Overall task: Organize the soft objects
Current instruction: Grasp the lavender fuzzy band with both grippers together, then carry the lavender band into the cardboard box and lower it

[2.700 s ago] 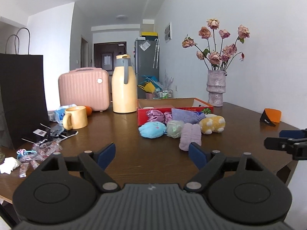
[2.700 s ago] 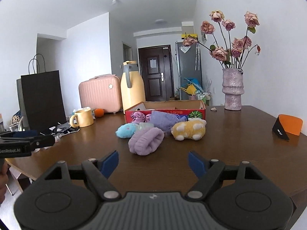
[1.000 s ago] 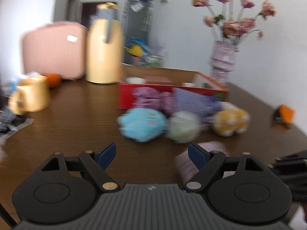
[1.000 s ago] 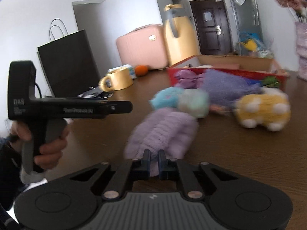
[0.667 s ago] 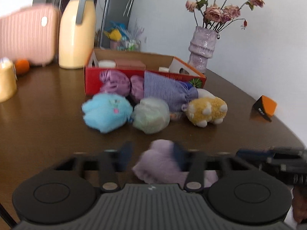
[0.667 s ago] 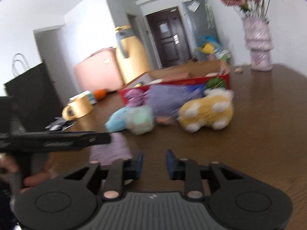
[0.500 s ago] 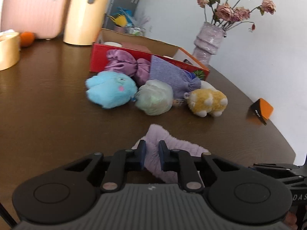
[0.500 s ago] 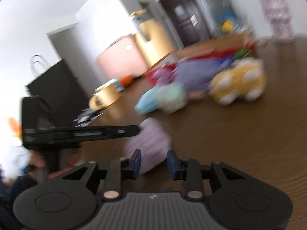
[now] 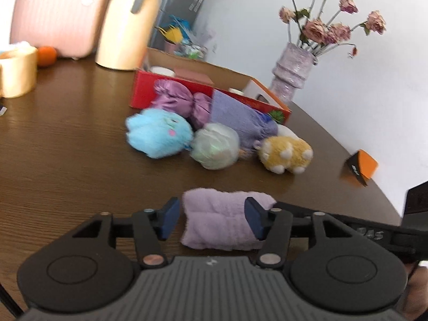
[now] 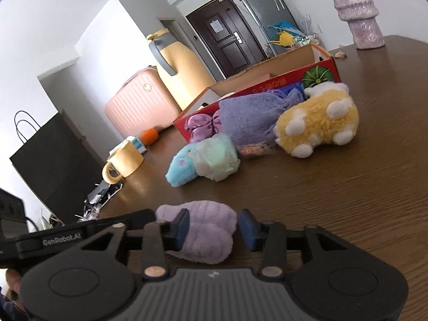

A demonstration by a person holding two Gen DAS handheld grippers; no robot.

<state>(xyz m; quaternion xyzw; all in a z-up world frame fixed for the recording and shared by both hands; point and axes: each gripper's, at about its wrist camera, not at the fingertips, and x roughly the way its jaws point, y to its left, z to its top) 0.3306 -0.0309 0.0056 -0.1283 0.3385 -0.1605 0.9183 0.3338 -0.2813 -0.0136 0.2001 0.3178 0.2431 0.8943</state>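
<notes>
- Legible writing: the body of the left gripper, seen from the right wrist camera, carries the white lettering "GenRobot.AI"; the body of the right gripper, seen from the left wrist camera, shows raised letters reading "DAS"; the print on the red box front is too blurred to read
- Left gripper [image 9: 210, 220]: jaws about half open and opening; the lilac fuzzy cloth [image 9: 222, 220] lies between the blue pads; the right-hand pad overlaps the cloth edge, the left-hand pad stands just clear of it; whether either pad presses on it cannot be told
- Right gripper [image 10: 212, 228]: jaws partly open and opening; the same lilac fuzzy cloth [image 10: 200, 230] lies between the pads; the left-hand pad sits against the cloth, the right-hand pad stands just beside it
- Lilac fuzzy cloth: lies on the brown wooden table [image 9: 67, 139], well in front of the red box [image 9: 171, 91], nearest the cameras
- Blue plush toy [image 9: 157, 133], pale green plush ball [image 9: 215, 145] and yellow plush toy [image 9: 285, 155]: in a row on the table in front of the red box, between it and the lilac cloth
- Purple satin pouch [image 9: 179, 103] and lavender knitted pouch [image 9: 238, 117]: against the front wall of the red box
</notes>
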